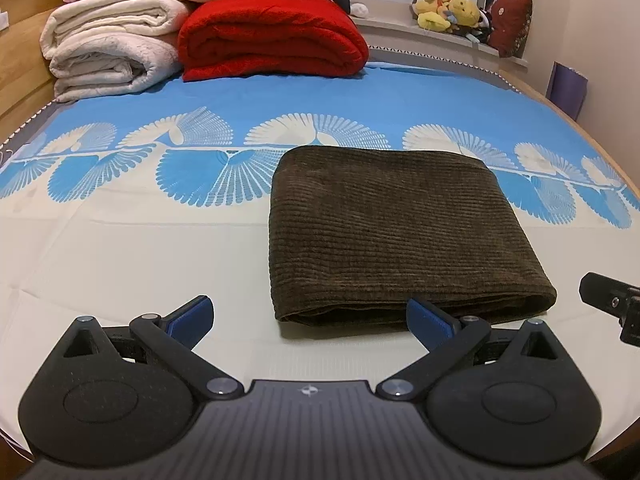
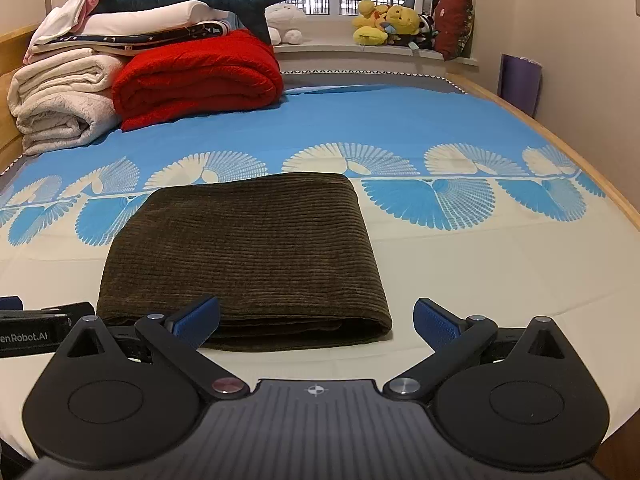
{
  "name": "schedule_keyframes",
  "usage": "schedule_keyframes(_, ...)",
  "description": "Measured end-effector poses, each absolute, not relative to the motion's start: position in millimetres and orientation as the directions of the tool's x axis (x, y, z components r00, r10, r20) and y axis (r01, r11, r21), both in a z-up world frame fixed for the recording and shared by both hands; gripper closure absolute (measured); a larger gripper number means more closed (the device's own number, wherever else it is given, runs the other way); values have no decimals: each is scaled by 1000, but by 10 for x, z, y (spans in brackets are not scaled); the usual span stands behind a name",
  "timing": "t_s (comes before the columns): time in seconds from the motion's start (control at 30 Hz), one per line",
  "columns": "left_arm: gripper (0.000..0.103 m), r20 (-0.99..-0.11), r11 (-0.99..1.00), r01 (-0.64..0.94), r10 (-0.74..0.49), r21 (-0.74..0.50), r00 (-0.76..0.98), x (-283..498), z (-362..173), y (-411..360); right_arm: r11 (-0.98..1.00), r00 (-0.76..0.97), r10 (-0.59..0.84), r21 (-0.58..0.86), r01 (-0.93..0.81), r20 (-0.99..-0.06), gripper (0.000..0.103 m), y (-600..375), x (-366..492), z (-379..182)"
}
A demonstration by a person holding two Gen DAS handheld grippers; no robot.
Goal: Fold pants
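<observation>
Dark brown corduroy pants (image 1: 396, 228) lie folded into a thick rectangle on the bed; they also show in the right wrist view (image 2: 248, 256). My left gripper (image 1: 310, 320) is open and empty, just in front of the pants' near left corner. My right gripper (image 2: 316, 322) is open and empty, in front of the pants' near right corner. Neither gripper touches the cloth. Part of the right gripper (image 1: 612, 304) shows at the right edge of the left view, and part of the left gripper (image 2: 36, 332) at the left edge of the right view.
The bed sheet (image 1: 120, 248) is cream near me and blue with white fans farther off. Folded white blankets (image 1: 108, 52) and a red blanket (image 1: 272, 36) are stacked at the back left. Plush toys (image 2: 392, 24) sit on the windowsill. A wooden bed edge (image 2: 592, 152) runs on the right.
</observation>
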State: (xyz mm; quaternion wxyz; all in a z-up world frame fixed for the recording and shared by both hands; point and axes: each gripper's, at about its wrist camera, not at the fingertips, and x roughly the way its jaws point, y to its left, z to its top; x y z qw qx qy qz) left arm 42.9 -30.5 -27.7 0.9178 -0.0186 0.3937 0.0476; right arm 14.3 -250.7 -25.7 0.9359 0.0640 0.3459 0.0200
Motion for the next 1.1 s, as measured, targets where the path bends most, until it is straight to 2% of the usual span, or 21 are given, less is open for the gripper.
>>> schedule_keyframes(1.1, 0, -725, 997, -76, 65, 18, 685, 416, -313, -344, 989, 763, 98, 147, -3, -639, 1, -2541, 123, -250)
